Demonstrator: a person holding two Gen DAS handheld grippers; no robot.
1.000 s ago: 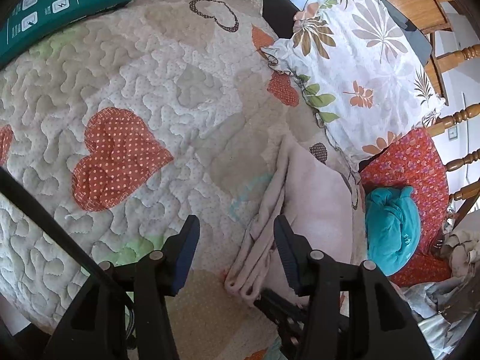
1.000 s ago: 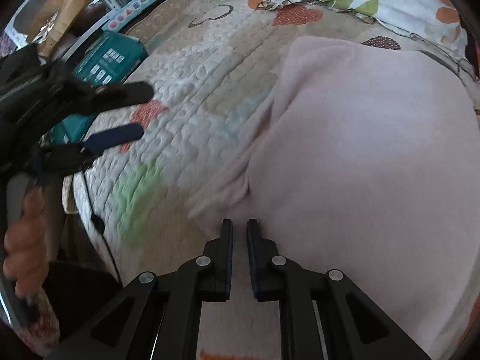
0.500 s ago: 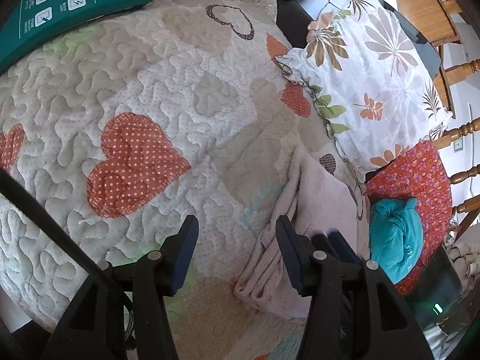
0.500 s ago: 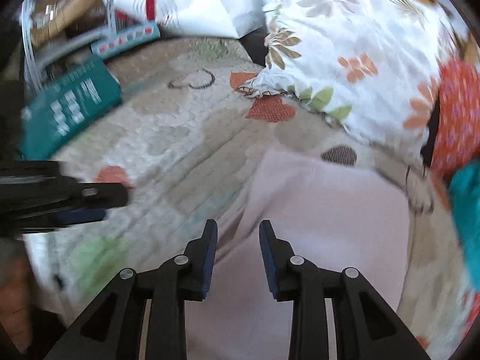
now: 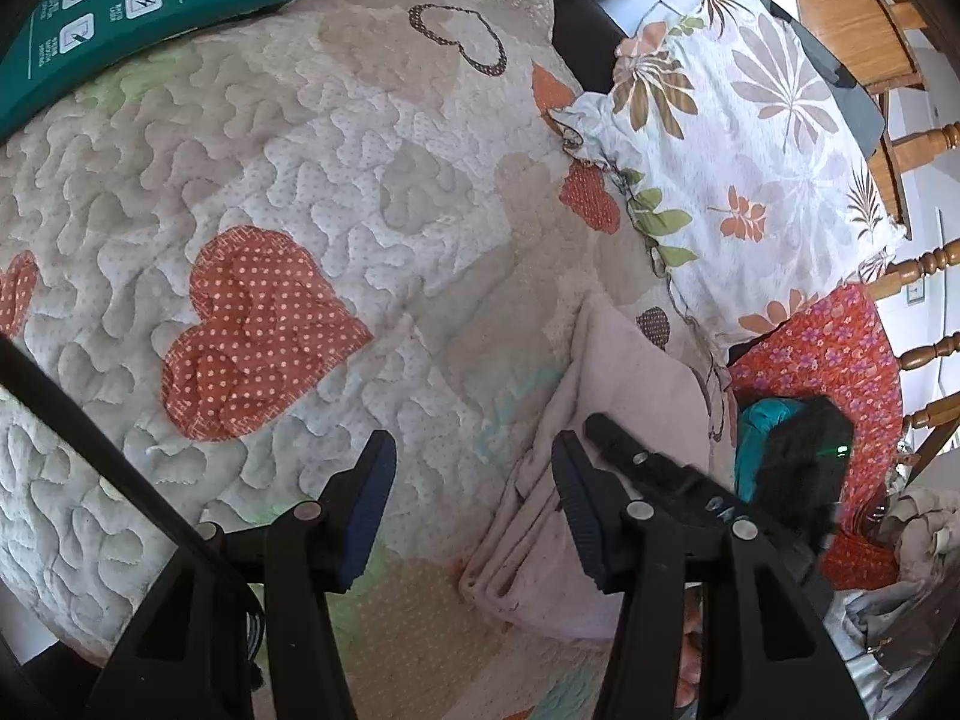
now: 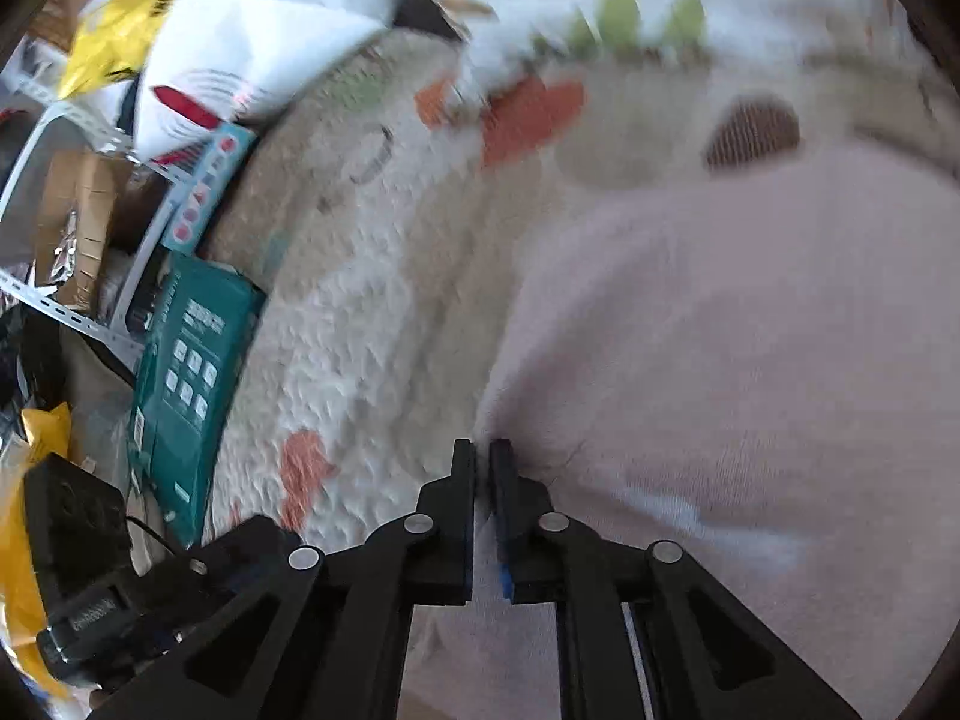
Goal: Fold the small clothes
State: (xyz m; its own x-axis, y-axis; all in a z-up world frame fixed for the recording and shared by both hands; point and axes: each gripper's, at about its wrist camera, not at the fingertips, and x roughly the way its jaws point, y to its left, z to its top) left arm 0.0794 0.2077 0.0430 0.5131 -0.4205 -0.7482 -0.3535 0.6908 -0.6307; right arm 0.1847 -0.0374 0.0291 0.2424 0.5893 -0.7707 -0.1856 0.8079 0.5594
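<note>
A pale pink folded garment (image 5: 606,432) lies on the quilted heart-pattern bedspread (image 5: 336,192), at the lower right in the left wrist view. It fills the right half of the right wrist view (image 6: 750,360). My left gripper (image 5: 474,468) is open and empty, hovering over the quilt just left of the garment's folded edge. My right gripper (image 6: 483,450) is shut on the garment's left edge; it also shows in the left wrist view (image 5: 600,426), reaching over the garment.
A floral pillow (image 5: 732,138) lies behind the garment. A teal cloth (image 5: 756,420) sits on a red floral cushion (image 5: 840,360) at the right. A green box (image 5: 138,6) rests at the quilt's far left. Wooden chair rails (image 5: 918,264) stand at the right.
My right gripper opened, swung left to the garment's edge and closed on it. The left gripper drew back a little and stayed open.
</note>
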